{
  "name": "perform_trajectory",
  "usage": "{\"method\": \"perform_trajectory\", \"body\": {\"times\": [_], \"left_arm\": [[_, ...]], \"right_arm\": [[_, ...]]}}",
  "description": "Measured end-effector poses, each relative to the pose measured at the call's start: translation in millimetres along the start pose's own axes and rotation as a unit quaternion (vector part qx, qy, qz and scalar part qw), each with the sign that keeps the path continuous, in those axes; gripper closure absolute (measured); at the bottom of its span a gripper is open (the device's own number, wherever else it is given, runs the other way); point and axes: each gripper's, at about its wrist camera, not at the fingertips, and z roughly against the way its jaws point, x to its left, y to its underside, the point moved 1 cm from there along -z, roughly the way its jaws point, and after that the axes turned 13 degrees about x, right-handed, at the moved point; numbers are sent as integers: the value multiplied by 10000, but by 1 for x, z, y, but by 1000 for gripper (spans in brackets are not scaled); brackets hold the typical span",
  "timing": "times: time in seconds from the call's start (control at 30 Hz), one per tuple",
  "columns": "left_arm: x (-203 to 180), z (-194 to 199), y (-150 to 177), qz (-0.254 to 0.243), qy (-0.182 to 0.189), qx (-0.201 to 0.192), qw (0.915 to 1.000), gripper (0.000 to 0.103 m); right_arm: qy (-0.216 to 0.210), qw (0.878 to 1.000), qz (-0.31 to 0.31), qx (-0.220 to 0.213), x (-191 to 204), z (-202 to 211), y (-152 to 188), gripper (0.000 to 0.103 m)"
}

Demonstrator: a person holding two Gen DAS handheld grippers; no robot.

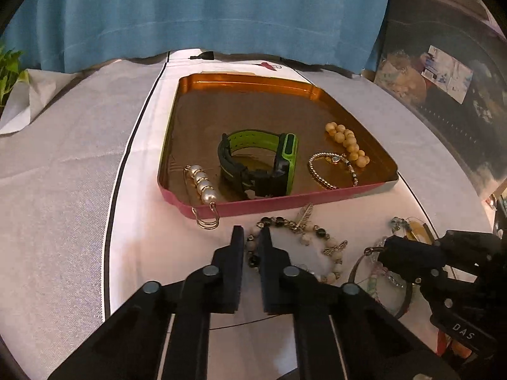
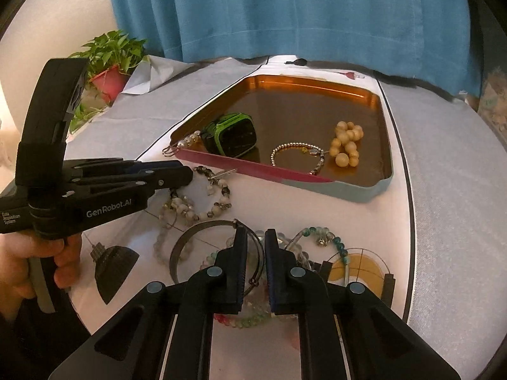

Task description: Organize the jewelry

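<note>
Down on the counter, the left claw (image 1: 252, 232) pinches the black-and-white beaded bracelet (image 1: 301, 243) just before the tray's (image 1: 240, 206) near wall, while the right claw (image 2: 255, 237) is closed on a thin metal bangle (image 2: 180, 247) among bead bracelets nearer the counter's near edge.

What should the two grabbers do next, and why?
Probably lift. The left gripper looks shut on the black-and-white bead bracelet, and the right gripper on the thin metal bangle. Both pieces lie outside the tray, so raising them clear, then carrying them over its rim, seems next.
</note>
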Motion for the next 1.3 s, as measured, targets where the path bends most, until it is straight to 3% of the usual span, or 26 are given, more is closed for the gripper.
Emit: {"method": "perform_trajectory", "body": {"times": [0.1,0.2,0.23,0.4,0.63,0.77,1.07,1.23,1.3], "left_arm": [[5,1,0,112,170,-20,9998,98],[21,4,1,655,984,-46,9930,98],[23,8,2,737,1106,-105,9911,98],[17,45,3,578,1365,-470,9878,98],[16,71,18,366,1394,-590,9878,98],[21,73,24,426,1341,-545,9885,98],[28,94,30,684,1693,-777,9801,98],[23,105,33,706,1467,-756,9838,98],[16,110,36,633,1025,-697,9903,98]], "right_arm": [[118,9998,135,-23,3,2,2,92],[257,9994,197,-121,9,5,7,98],[284,9993,193,-157,9,6,8,98],[50,9986,109,-522,7,25,13,98],[-372,9942,-186,-992,-1,49,18,98],[-383,9944,-252,-951,-2,47,21,98],[-379,9921,-301,-1160,-2,63,25,98],[-290,9911,-336,-1251,7,84,29,98],[-192,9916,-296,-1244,15,91,31,98]]}}
